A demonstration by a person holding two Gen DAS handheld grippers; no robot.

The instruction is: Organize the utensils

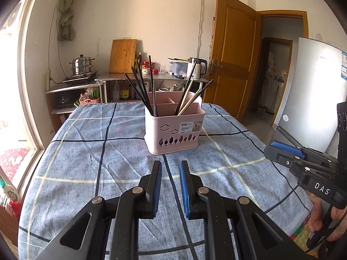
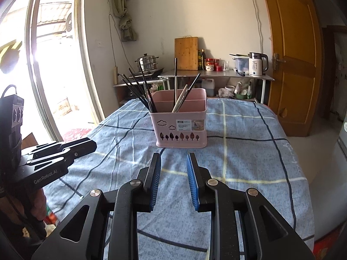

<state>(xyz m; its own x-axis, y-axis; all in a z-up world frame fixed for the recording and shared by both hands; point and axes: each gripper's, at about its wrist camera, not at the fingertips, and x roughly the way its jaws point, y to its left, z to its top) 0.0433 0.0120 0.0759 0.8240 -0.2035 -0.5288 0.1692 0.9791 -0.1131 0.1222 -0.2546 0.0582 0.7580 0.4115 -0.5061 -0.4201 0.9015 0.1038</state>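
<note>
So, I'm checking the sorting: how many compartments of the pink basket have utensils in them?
2. In the pink basket, dark chopsticks fill the front left compartment and mixed chopsticks the right one. The back compartment looks unused, though its bottom is hidden.

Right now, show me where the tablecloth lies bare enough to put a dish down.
Bare blue checked tablecloth lies between the pink plastic utensil basket and both open tools, left tool and right tool, and on either side of the basket towards the table edges. It is crowded only inside the basket, where black chopsticks fan outward.
</note>
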